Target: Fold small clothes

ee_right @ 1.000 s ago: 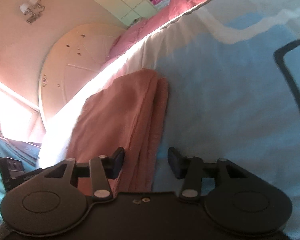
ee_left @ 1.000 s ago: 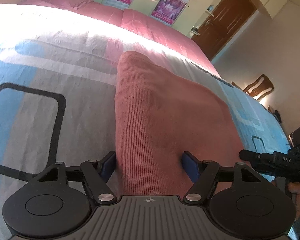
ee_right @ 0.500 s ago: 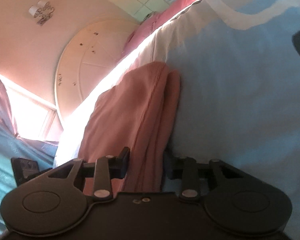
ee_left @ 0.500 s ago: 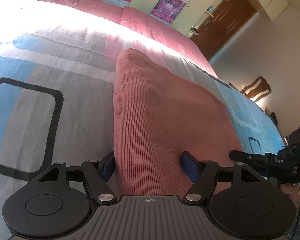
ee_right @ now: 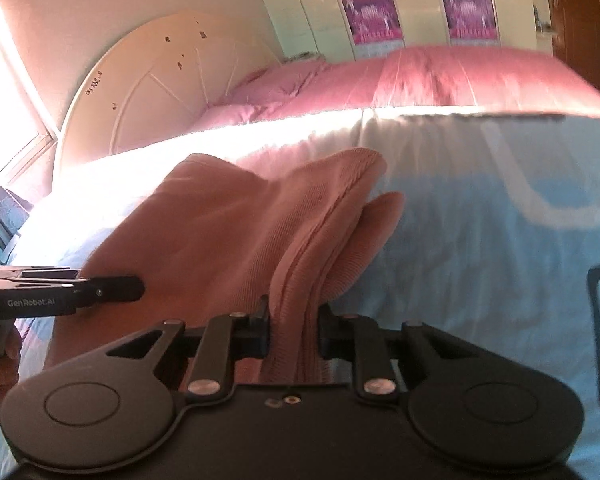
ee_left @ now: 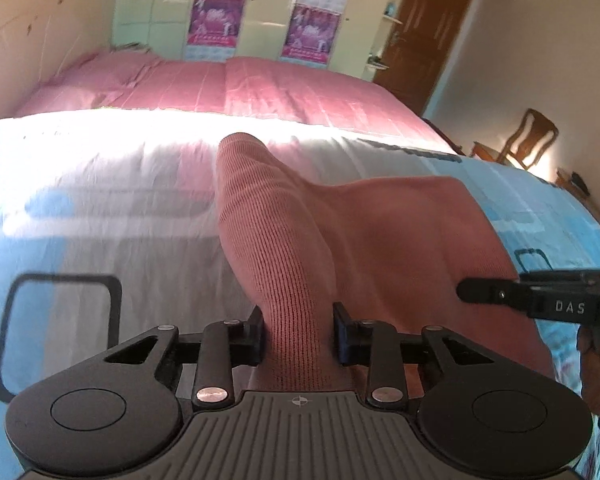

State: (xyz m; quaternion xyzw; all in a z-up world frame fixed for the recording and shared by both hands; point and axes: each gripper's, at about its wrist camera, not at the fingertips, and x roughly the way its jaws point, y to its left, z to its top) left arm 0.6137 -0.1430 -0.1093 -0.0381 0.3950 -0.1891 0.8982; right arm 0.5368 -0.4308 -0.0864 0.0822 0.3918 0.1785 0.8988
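Note:
A pink ribbed knit garment (ee_left: 380,232) lies on the bed's light blue and white sheet (ee_left: 100,216). My left gripper (ee_left: 298,330) is shut on its near left corner and holds a raised ridge of cloth. My right gripper (ee_right: 293,330) is shut on the near right corner of the garment (ee_right: 228,232), where several folded layers bunch between the jaws. The near edge is lifted off the sheet; the far edge still rests on it. Each gripper shows at the side of the other's view: the right one (ee_left: 540,296), the left one (ee_right: 60,292).
A pink bedspread (ee_left: 236,84) covers the far part of the bed, with a cream headboard (ee_right: 152,84) at the left. Wardrobe doors with posters (ee_left: 216,20), a brown door (ee_left: 432,28) and a wooden chair (ee_left: 528,140) stand beyond.
Both grippers closed on the garment's near corners and lifted them; the cloth now bunches into raised ridges. Both cameras tilted up, showing more of the room.

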